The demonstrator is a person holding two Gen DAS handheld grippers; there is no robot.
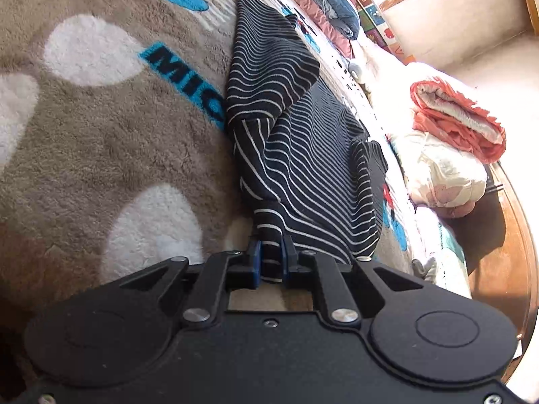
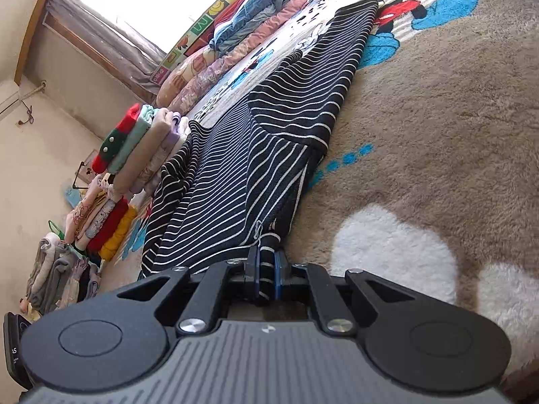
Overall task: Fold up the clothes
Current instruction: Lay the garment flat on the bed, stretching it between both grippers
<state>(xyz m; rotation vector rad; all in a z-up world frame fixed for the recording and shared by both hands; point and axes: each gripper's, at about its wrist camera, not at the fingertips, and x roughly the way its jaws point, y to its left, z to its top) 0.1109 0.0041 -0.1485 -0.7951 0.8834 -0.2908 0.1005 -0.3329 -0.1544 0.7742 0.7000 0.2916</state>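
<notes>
Left wrist view: the left gripper (image 1: 269, 252) has its jaws drawn narrow, the blue pads pinching one corner of a single black garment with thin white stripes (image 1: 296, 141). From the claw the cloth runs away toward 12 o'clock over the fluffy brown rug (image 1: 101, 155), with one fold flopped over itself near the middle. Only this view shows, at 3 o'clock, one rolled coral-and-white blanket (image 1: 458, 118) resting on a pale bundle (image 1: 444, 175), and blue lettering on the rug at 10 o'clock.

Right wrist view: the right gripper (image 2: 268, 257) is likewise narrow, clamped on another corner of the same striped garment (image 2: 256, 168), which stretches from the claw toward 1 o'clock. Only here appear two stacks of folded clothes (image 2: 141, 148) at 9 o'clock, a curtained window (image 2: 111, 40) at 11 o'clock, and rolled bedding (image 2: 235, 43) along the far edge.
</notes>
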